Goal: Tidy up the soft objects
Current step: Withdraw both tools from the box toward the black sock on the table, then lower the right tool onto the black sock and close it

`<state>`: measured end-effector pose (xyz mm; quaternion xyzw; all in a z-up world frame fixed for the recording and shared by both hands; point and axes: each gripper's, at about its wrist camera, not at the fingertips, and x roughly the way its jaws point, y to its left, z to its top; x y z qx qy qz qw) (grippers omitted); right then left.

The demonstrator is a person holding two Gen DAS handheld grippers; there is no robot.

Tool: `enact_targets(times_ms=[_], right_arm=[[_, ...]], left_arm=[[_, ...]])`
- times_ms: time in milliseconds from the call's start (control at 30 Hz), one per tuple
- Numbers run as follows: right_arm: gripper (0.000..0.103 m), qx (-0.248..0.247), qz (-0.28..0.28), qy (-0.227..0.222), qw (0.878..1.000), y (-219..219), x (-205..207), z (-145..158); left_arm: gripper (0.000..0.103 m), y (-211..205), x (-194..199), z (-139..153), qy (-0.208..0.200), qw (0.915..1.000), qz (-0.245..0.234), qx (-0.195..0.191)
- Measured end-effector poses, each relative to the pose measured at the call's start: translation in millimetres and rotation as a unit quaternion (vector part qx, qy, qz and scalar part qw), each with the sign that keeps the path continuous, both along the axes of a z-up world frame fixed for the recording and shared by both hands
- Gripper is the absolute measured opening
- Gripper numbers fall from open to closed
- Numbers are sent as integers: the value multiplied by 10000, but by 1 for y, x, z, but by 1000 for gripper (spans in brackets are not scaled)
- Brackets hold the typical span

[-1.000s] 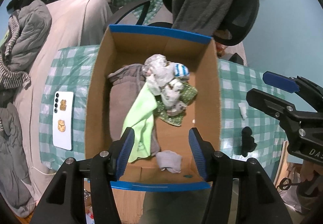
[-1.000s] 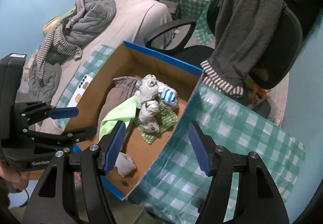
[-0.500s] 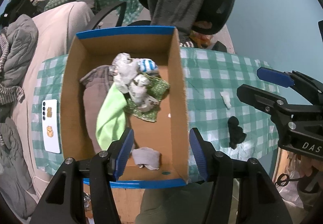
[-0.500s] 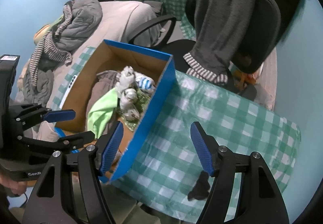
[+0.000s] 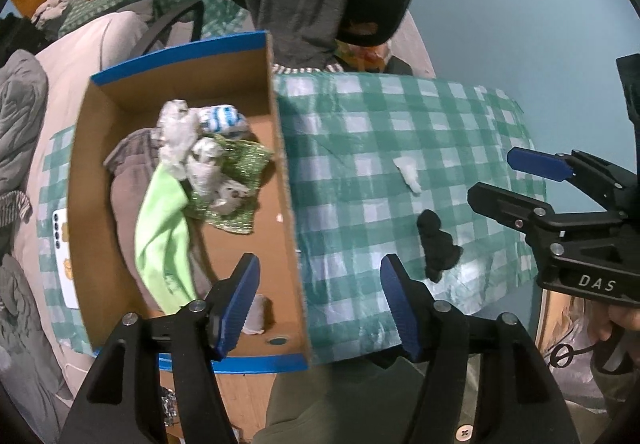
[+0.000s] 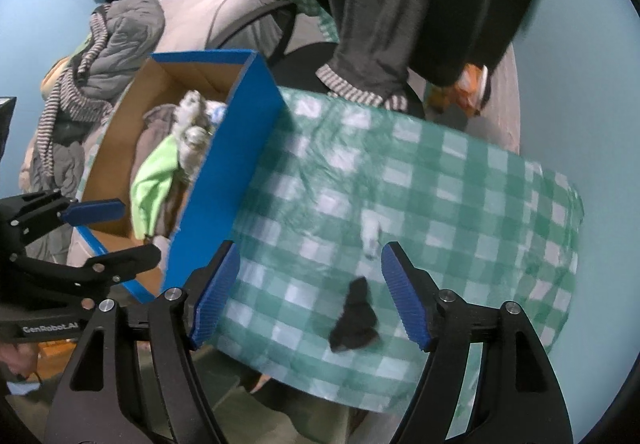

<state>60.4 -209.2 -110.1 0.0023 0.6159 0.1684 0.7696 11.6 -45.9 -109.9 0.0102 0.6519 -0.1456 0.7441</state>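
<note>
Both of my grippers have swung rightward since a second ago, away from the box interior and toward the bare stretch of cloth. Furthest left, a white phone [image 5: 64,244] lies flat on the green-and-white checked tablecloth [image 5: 360,124], just beside the open cardboard box with blue-taped rim [image 5: 280,164]. Inside the box I see a brown-grey folded garment [image 5: 124,196], a lime-green cloth [image 5: 158,220] draped over it, a heap of white-and-grey balled socks [image 5: 188,148] with a blue-striped sock [image 5: 222,118] at the far side, a green patterned fabric [image 5: 240,168] beneath them, and a small grey sock [image 5: 256,314] near the front wall. My left gripper [image 5: 320,300] hangs with its jaws wide apart and nothing between them, straddling the box's right wall. Right of the box, a small white scrap of soft material [image 5: 408,174] and a crumpled black sock [image 5: 436,244] lie on the cloth, near each other but apart. My right gripper [image 6: 310,290] hovers over that area, jaws spread and empty, the black sock [image 6: 354,318] showing between its fingertips and the white scrap [image 6: 370,234] just beyond. Behind the table stands a black office chair with a dark grey towel [image 6: 372,4] slung over its back.
</note>
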Motion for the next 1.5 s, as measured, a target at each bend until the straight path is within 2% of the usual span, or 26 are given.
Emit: enact_targets(times_ms=[500,933,1500], right_arm=[[75,5,-429,598,9973,-45,-29,-59],[75,-4,-424,863,9954,-52,-41,-102],[75,-126,-181,1069,9940,-47,-44,-139]], left_arm=[[64,-52,-9,-32,208,9986,-480,102],[66,-71,-15,-70,410,9980,-422,212],[66,-83,-25,-116,605,9962,-357,521]])
